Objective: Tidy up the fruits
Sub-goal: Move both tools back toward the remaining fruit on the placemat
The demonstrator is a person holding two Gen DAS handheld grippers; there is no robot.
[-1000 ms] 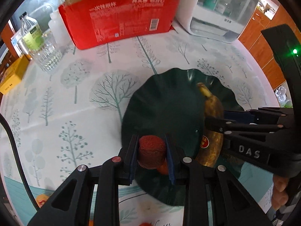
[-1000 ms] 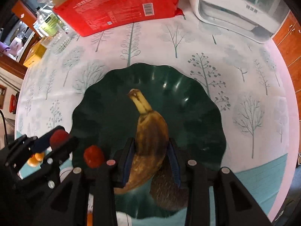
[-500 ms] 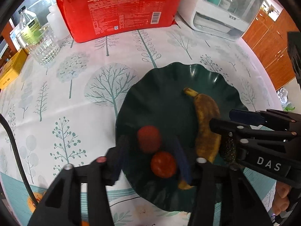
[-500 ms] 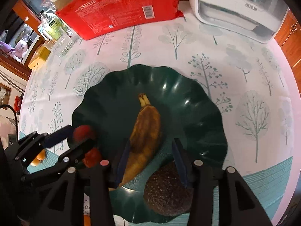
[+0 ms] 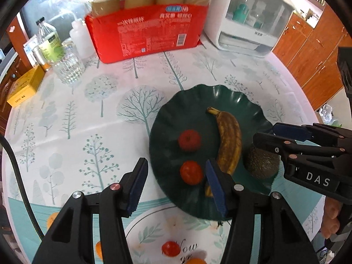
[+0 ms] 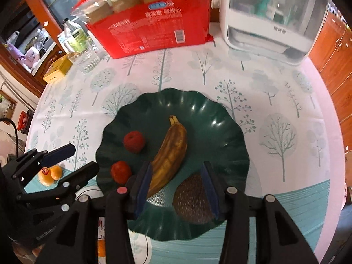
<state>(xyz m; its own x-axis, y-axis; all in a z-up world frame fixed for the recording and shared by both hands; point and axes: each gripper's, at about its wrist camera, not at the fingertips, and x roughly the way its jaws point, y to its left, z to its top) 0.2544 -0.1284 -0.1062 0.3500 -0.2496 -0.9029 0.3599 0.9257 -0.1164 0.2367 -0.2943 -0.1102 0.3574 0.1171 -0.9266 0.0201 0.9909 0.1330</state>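
The dark green scalloped plate (image 6: 220,114) sits on the tree-print tablecloth (image 5: 88,110), and it carries four fruits: a browned, overripe banana (image 6: 171,151) lies lengthwise through the middle with its stem pointing away from the cameras, a dark red bumpy round fruit (image 6: 134,141) rests to its left, a smooth red-orange round fruit (image 6: 121,172) lies nearer the front-left rim, and a dark, rough-skinned avocado (image 6: 193,200) sits at the front right. The left gripper (image 5: 173,182) hangs over the plate's near-left edge, jaws spread wide with nothing between them; the red-orange fruit shows in the gap but lies below on the plate, not touched. The right gripper (image 6: 178,187) is just as wide open and empty, poised above the banana's lower end and the avocado. Off the plate, a small red fruit (image 5: 169,248) lies on the cloth near the front edge. At the back stand a red pack of paper cups (image 5: 149,28), a white appliance with a clear lid (image 5: 248,15), a clear drinking glass (image 5: 69,66) and a yellow box (image 5: 25,87).
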